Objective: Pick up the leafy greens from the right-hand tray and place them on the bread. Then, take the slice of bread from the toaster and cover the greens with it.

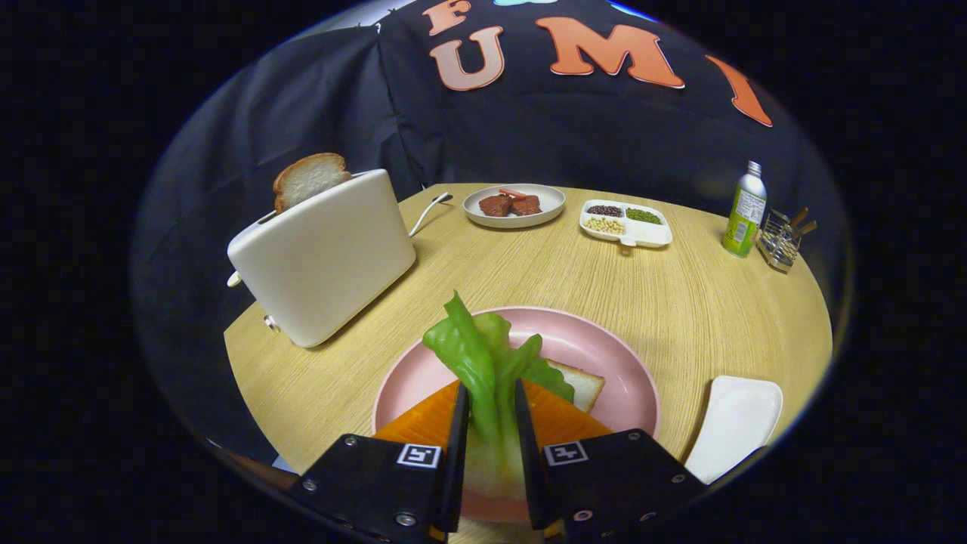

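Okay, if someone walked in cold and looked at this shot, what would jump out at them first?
Probably the leafy greens clamped between the fingers of the gripper, held over the pink plate, where an orange slice lies on a slice of bread. Next, the white toaster beyond the fingers on the left side of the round wooden table, with a bread slice sticking up out of its slot.

Gripper view: a fisheye camera mounted on the gripper (491, 412), looking forward and slightly downward along its two fingers (seen at the bottom, closed on the leafy greens (483, 363)). It sits close above the pink plate (604, 355), facing across the round wooden table (680, 295) toward the toaster (325, 257) and booth wall.
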{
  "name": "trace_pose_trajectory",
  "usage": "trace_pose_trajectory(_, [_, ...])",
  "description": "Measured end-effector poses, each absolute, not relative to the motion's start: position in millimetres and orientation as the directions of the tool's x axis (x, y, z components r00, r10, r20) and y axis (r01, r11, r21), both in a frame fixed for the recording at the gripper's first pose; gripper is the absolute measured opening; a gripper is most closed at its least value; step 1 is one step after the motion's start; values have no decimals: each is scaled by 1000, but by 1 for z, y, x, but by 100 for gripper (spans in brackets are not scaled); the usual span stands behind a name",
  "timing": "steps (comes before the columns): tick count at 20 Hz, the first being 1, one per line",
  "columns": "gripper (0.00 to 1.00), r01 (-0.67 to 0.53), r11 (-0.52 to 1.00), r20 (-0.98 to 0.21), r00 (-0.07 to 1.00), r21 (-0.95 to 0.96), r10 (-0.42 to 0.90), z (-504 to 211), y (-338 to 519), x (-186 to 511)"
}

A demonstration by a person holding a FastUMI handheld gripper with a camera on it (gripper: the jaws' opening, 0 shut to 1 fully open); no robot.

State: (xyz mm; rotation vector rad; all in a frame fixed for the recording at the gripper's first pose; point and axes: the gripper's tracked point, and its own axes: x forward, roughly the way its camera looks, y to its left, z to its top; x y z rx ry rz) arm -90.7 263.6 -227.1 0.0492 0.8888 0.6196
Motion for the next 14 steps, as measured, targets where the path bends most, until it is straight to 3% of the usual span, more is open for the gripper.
trace_pose_trajectory(7, [62, -504, 829, -708, 493, 243, 507, -215, 261, -87])
trace_pose_trajectory(10, [64, -491, 857, -716, 541, 158, 442, -210, 239, -70])
trace_pose_trajectory(14, [64, -492, 855, -690, 561, 166, 457, -179, 235, -54])
